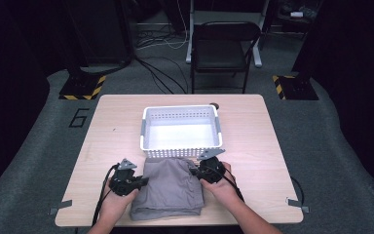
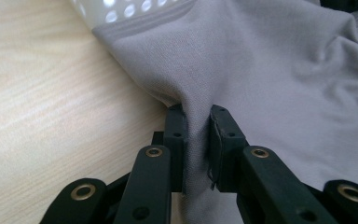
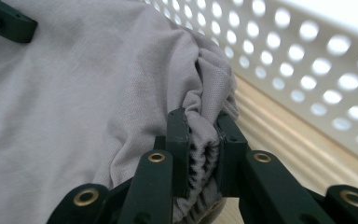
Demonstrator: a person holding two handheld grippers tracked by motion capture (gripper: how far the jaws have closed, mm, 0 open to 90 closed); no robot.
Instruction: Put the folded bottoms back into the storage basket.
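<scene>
Two claws, grey cloth point(image 1: 170, 187) pinched between

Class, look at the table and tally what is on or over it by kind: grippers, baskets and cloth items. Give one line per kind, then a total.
Grippers: 2, the left gripper and the right gripper
Baskets: 1, the white basket
Cloth items: 1, the grey folded cloth
Total: 4

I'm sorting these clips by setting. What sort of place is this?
Probably a lab or recording studio: dark curtains, hazard-striped stand bases, loose floor cables and one wooden table.
</scene>
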